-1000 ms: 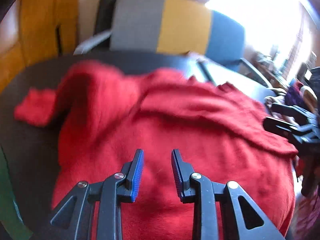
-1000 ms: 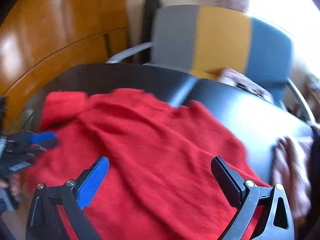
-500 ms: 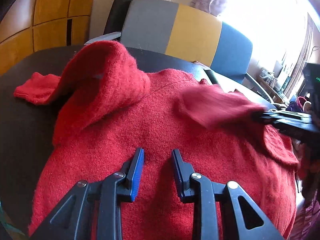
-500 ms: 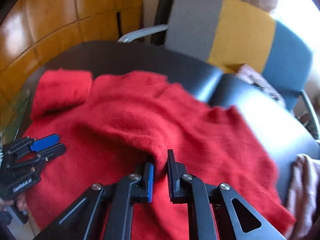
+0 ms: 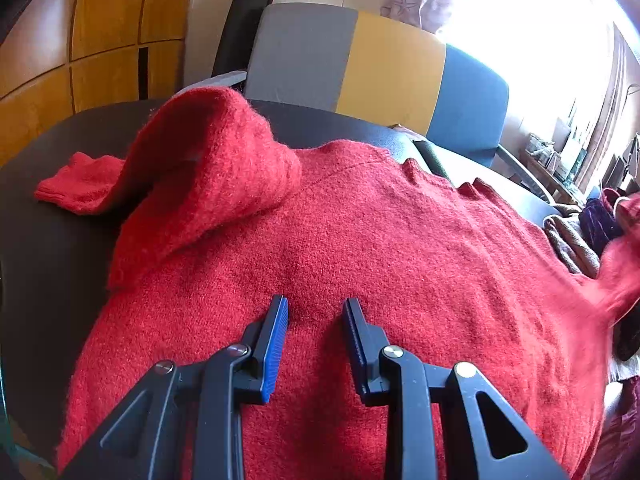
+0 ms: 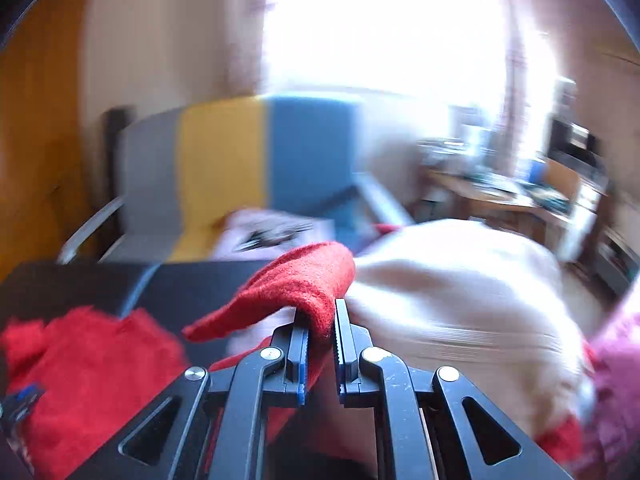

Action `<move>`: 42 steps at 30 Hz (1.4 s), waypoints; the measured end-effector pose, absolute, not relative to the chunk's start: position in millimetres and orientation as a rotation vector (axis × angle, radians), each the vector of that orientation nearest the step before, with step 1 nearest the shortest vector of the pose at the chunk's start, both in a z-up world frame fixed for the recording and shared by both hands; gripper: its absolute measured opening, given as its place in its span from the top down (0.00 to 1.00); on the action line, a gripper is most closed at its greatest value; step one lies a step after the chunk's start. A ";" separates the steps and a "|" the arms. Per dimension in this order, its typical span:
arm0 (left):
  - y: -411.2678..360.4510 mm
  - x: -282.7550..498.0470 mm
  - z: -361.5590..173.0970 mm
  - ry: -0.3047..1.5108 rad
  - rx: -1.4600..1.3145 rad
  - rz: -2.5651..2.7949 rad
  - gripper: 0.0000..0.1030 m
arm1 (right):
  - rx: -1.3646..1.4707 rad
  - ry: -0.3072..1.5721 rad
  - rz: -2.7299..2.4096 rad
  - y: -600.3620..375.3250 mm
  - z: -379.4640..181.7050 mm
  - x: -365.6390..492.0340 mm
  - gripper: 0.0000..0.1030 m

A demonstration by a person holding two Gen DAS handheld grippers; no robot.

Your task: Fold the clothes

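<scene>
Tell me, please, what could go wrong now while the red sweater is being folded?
1. The right tool pinches only a small fold of the red sweater; the knit could slip out during a pull.
2. The left tool rests on the sweater with jaws apart, gripping nothing, so the whole garment may drag across the dark table.
3. The far sleeve is humped up and could fold in crooked.

Left gripper (image 5: pixel 315 312), lower centre of the frame: black triangulated linkage arms with silver rivets; one finger carries a ribbed blue pad, the other a ribbed black pad. Right gripper (image 6: pixel 321 320), lower centre: identical black arms, silver rivets, blue-edged pads.
</scene>
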State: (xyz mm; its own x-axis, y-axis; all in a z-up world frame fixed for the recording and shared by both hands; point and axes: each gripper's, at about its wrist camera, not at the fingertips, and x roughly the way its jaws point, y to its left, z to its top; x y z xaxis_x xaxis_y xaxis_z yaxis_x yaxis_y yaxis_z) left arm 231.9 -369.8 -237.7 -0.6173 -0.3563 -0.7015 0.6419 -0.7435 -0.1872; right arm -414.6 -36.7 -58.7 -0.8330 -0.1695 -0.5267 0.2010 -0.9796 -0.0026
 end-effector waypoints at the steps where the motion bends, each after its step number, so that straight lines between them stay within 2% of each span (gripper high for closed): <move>1: -370.1 229.8 -238.1 0.574 0.886 -2.329 0.73 | 0.835 0.016 -2.880 -16.8 -59.9 -415.8 0.73; 2: -370.3 227.6 -238.0 0.569 0.892 -2.323 0.73 | 0.865 -0.061 -2.923 3.0 -61.6 -416.9 0.65; 3: -370.5 225.1 -237.4 0.561 0.904 -2.317 0.73 | 0.887 -0.145 -2.960 22.5 -64.5 -415.4 0.49; 4: -370.8 222.4 -236.4 0.552 0.922 -2.309 0.72 | 0.898 -0.223 -2.998 40.1 -67.6 -411.9 0.40; 7: -373.3 209.4 -229.3 0.522 1.026 -2.267 0.71 | 0.847 -0.428 -3.057 66.2 -69.7 -395.4 0.39; 10: -371.1 199.8 -219.1 0.480 1.072 -2.255 0.71 | 0.729 -0.476 -2.981 47.0 -64.6 -373.9 0.37; 15: -355.9 178.0 -198.3 0.381 1.028 -2.346 0.70 | 0.786 -0.220 -2.599 -82.1 -88.6 -369.2 0.24; 20: -354.8 146.5 -206.5 0.290 1.089 -2.363 0.70 | 0.998 -0.051 -2.222 -237.3 -159.5 -372.0 0.25; 23: -363.7 133.8 -222.3 0.304 1.113 -2.321 0.70 | 1.134 -0.039 -2.160 -292.5 -206.3 -377.4 0.25; 24: -369.8 131.8 -227.7 0.340 1.086 -2.319 0.68 | 1.191 -0.046 -2.158 -306.5 -223.4 -384.4 0.26; 25: -375.3 130.5 -231.3 0.378 1.066 -2.316 0.61 | 1.202 -0.026 -2.198 -315.9 -235.2 -389.8 0.25; 27: -385.5 128.0 -233.6 0.453 1.041 -2.309 0.57 | 1.166 0.028 -2.289 -331.1 -250.3 -391.2 0.24; 31: -406.8 97.7 -233.7 0.497 1.028 -2.292 0.53 | 1.157 0.129 -2.288 -360.6 -254.7 -421.2 0.07; 34: -425.1 68.0 -233.6 0.526 1.004 -2.274 0.52 | 1.142 0.237 -2.288 -386.4 -258.8 -458.3 0.01; 42: -467.2 8.6 -235.0 0.593 0.953 -2.272 0.47 | 1.080 0.355 -2.204 -404.7 -266.5 -548.4 0.00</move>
State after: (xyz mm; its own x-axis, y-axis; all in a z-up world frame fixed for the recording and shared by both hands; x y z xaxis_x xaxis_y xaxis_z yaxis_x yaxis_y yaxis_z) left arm 8.6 -467.2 -235.0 -0.5634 -0.3521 -0.7474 0.6724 -0.7211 -0.1672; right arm -548.4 -404.7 -266.5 -0.4496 -0.4350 -0.7802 0.6579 -0.7520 0.0402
